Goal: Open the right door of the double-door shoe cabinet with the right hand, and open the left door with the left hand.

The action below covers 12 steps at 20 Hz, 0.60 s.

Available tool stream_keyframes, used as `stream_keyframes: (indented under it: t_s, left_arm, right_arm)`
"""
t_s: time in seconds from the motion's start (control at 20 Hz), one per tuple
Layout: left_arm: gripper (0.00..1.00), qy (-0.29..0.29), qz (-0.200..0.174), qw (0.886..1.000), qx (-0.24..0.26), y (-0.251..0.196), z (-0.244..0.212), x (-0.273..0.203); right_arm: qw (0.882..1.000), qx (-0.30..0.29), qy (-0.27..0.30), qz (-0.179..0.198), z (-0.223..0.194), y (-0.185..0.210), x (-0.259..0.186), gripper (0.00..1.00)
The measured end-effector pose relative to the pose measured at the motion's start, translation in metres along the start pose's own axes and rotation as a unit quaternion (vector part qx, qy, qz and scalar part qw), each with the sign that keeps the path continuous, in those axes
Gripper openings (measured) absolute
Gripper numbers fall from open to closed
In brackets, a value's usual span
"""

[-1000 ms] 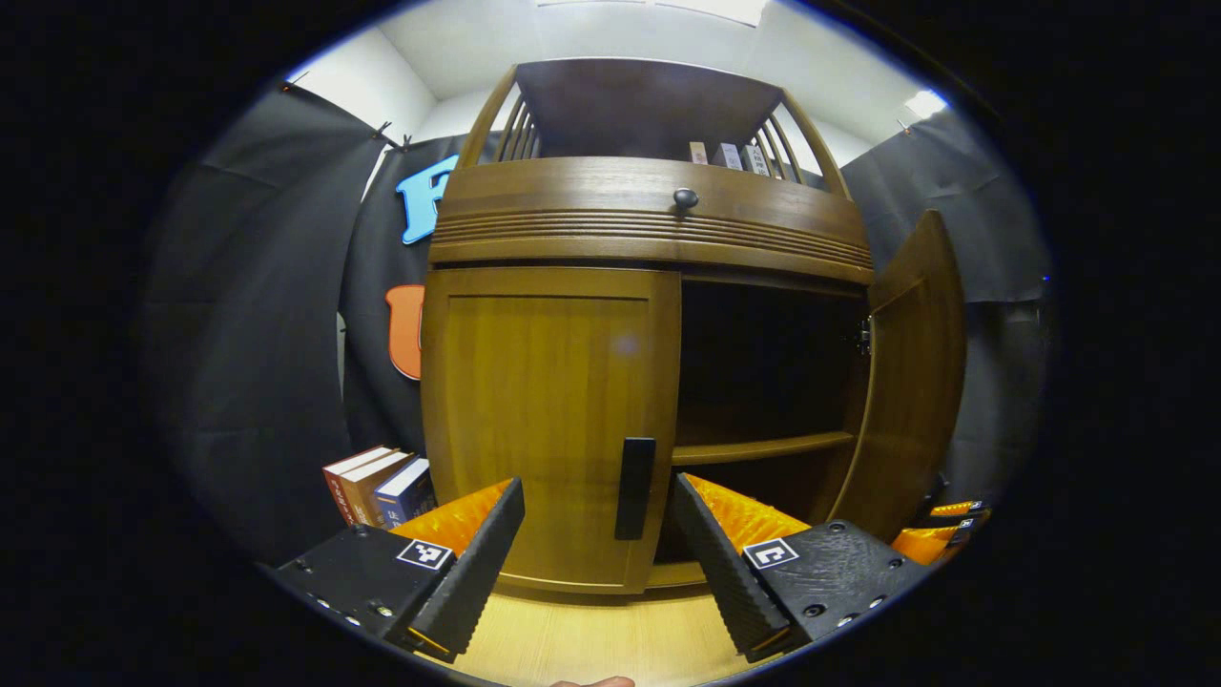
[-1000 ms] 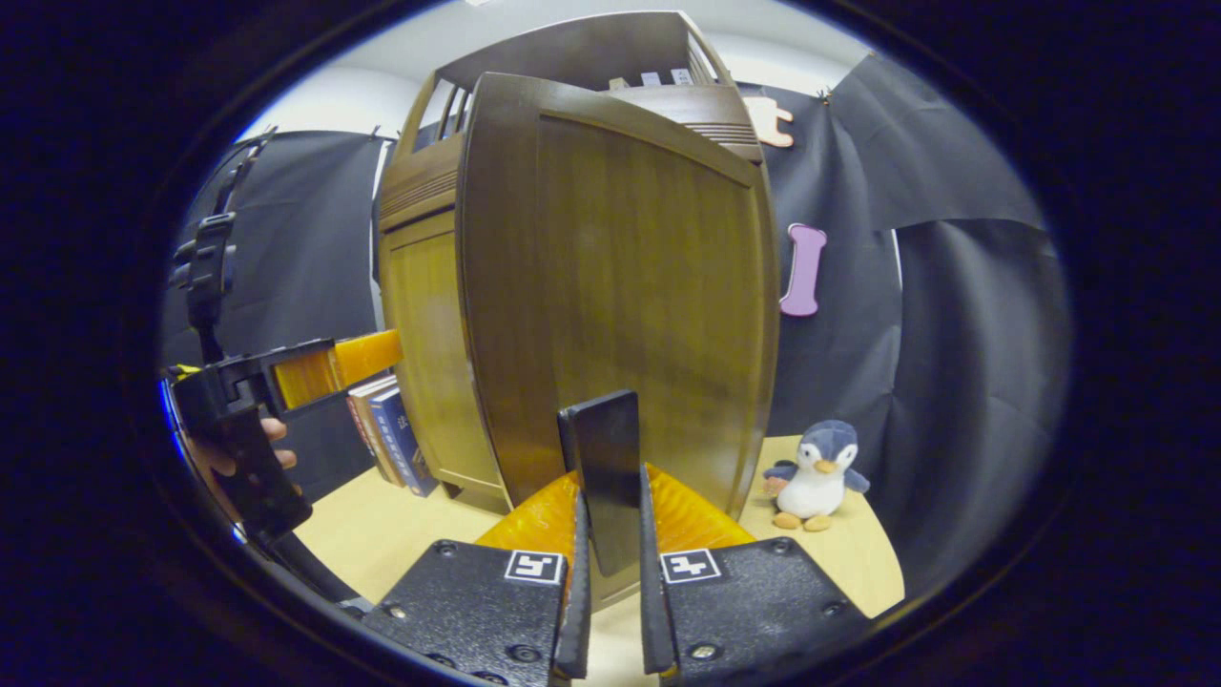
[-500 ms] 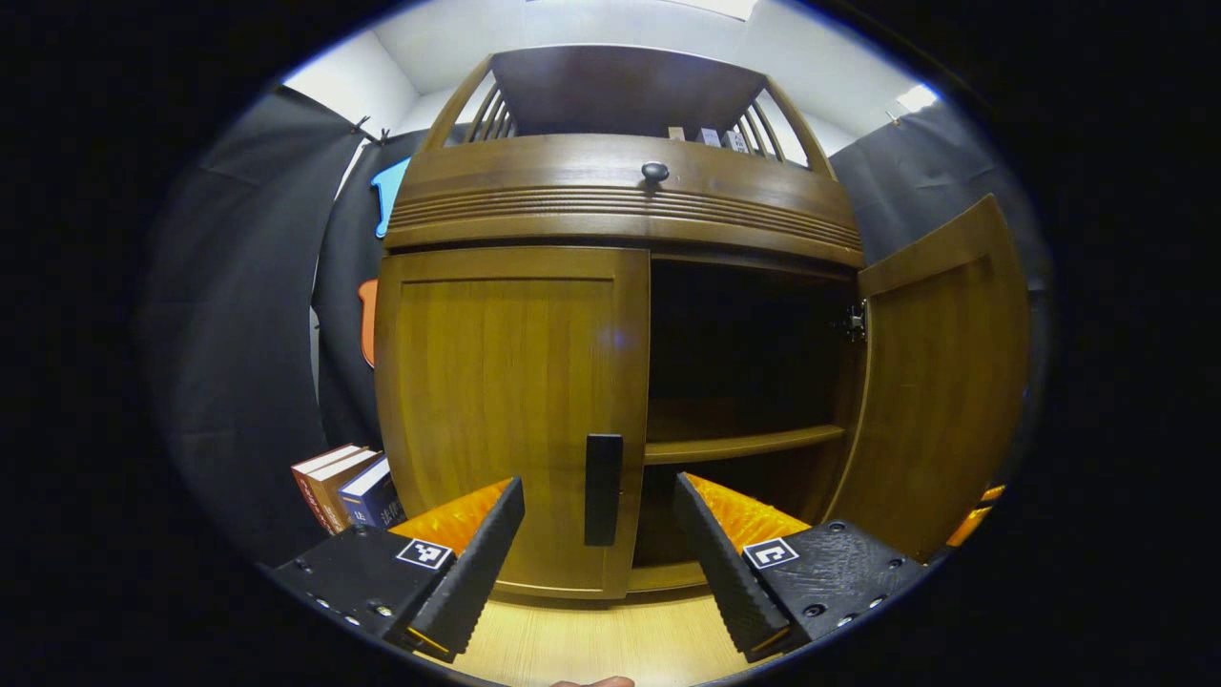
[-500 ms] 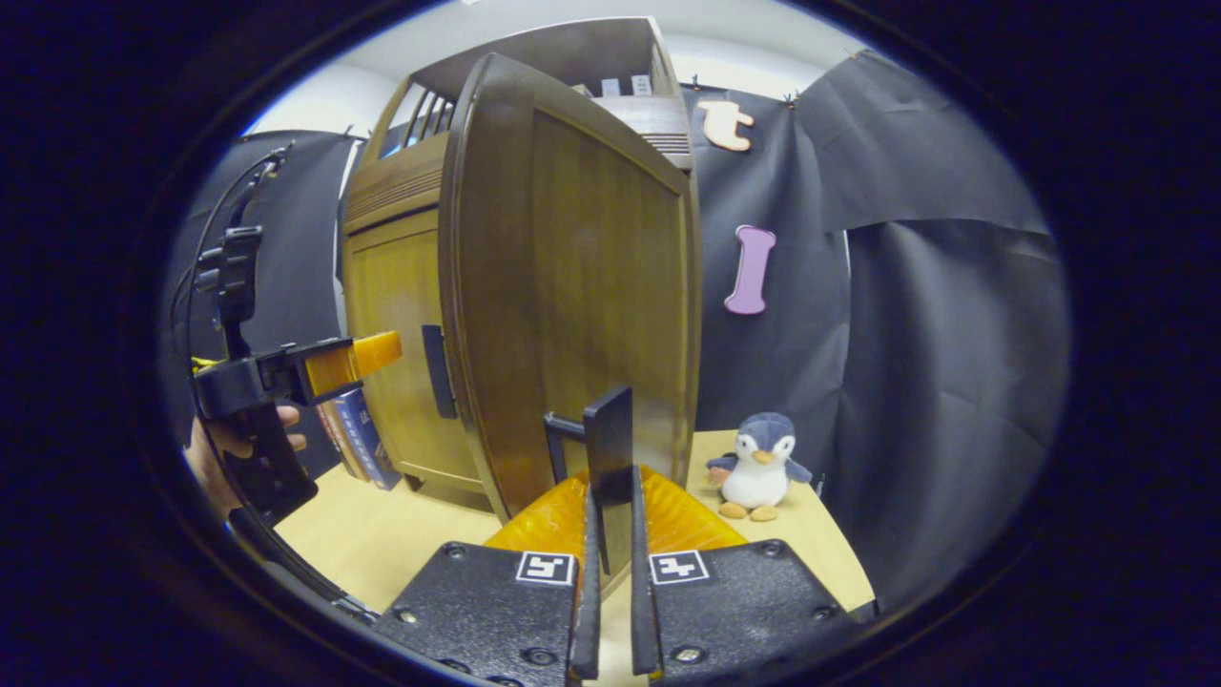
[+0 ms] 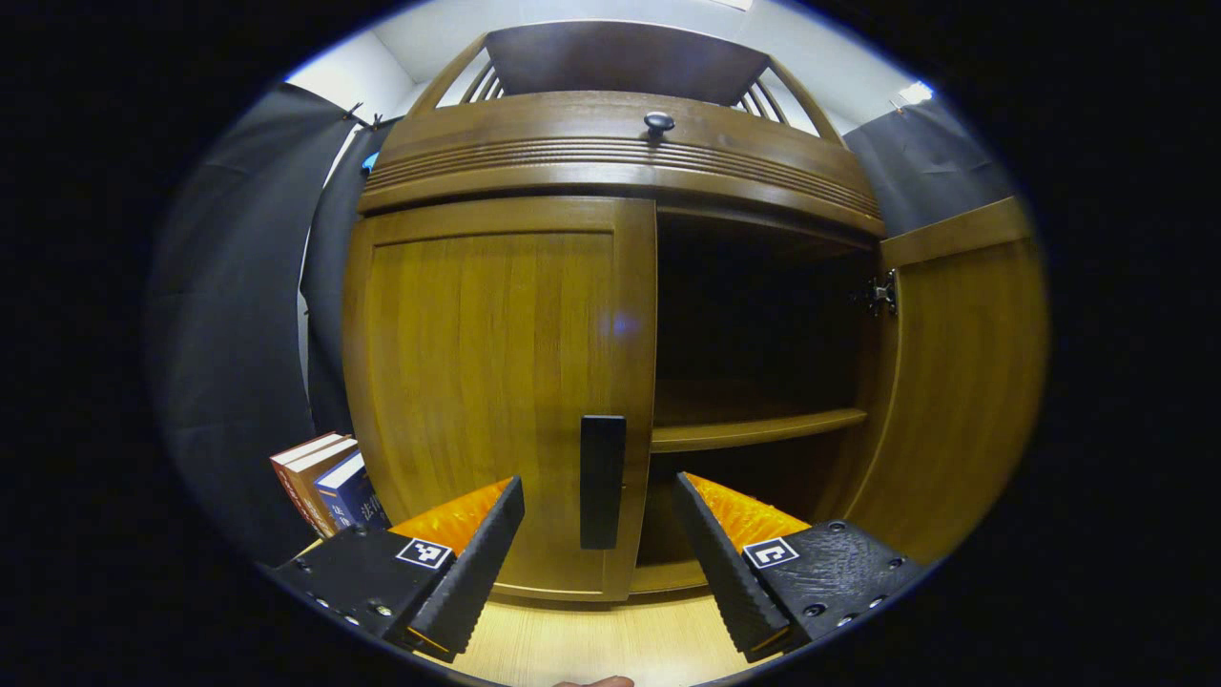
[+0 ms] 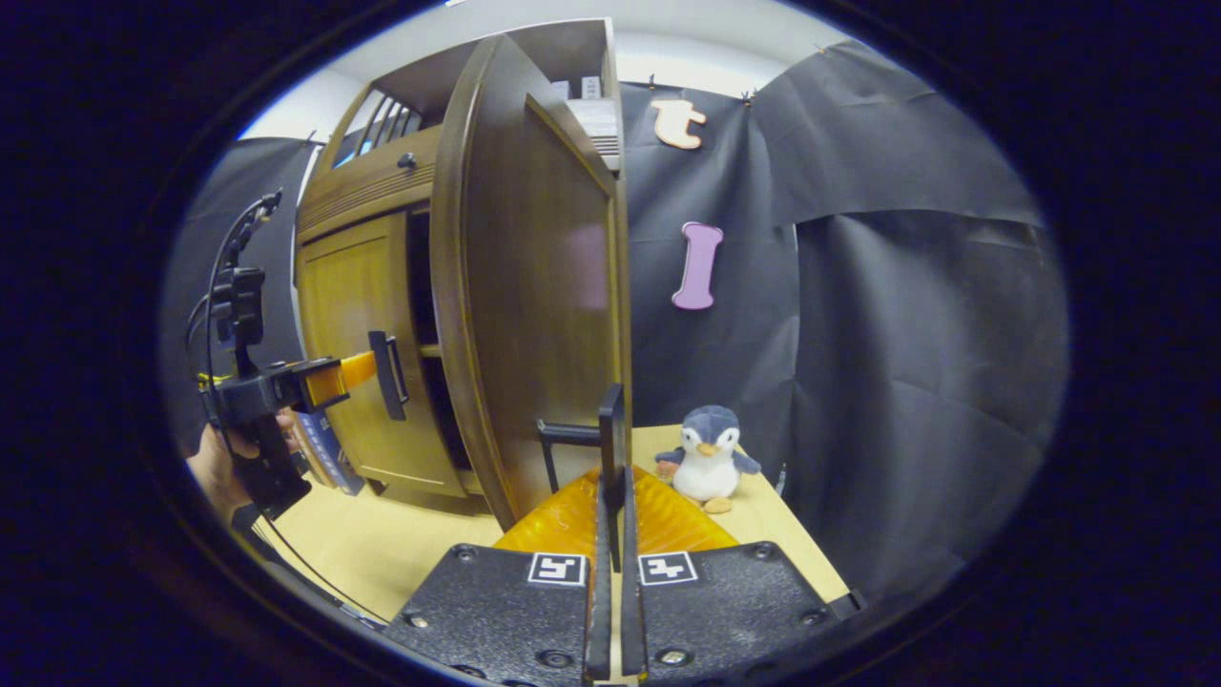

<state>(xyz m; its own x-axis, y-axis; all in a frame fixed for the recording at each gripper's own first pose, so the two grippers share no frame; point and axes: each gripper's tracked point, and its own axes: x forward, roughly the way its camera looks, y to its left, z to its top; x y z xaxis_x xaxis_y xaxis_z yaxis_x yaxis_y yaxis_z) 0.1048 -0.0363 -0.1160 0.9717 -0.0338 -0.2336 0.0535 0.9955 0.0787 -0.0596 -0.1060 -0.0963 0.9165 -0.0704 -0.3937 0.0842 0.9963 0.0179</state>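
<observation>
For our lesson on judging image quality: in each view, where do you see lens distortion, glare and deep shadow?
Left gripper view: the fisheye bows the cabinet's top rail into an arch; a faint glare spot sits on the left door; the open compartment is very dark. Right gripper view: the right door curves and carries a pale sheen; the stuffed penguin looks sharp.

1. Your open cabinet bay (image 5: 754, 324) is too dark to make out anything inside.
2. The books (image 5: 324, 477) are partly hidden behind your left gripper (image 5: 599, 563).
3. Your hand (image 6: 224, 468) on that gripper is half covered.
</observation>
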Motion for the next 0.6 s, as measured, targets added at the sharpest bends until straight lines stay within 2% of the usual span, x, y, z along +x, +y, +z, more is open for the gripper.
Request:
stream_keyframes:
  t_s: [0.2,0.35,0.6]
  left_arm:
    - [0.95,0.011,0.004,1.000,0.008,0.004,-0.008,0.018]
    - [0.95,0.021,-0.006,1.000,0.004,0.003,-0.016,0.030]
    - [0.95,0.041,-0.003,0.999,0.004,0.008,-0.030,0.051]
  right_arm:
    - [1.000,0.011,0.007,-0.010,0.004,-0.016,0.010,0.05]
    - [0.999,-0.003,0.005,-0.032,0.005,-0.031,0.002,0.04]
    - [0.997,0.017,-0.004,-0.071,0.009,-0.055,-0.018,0.04]
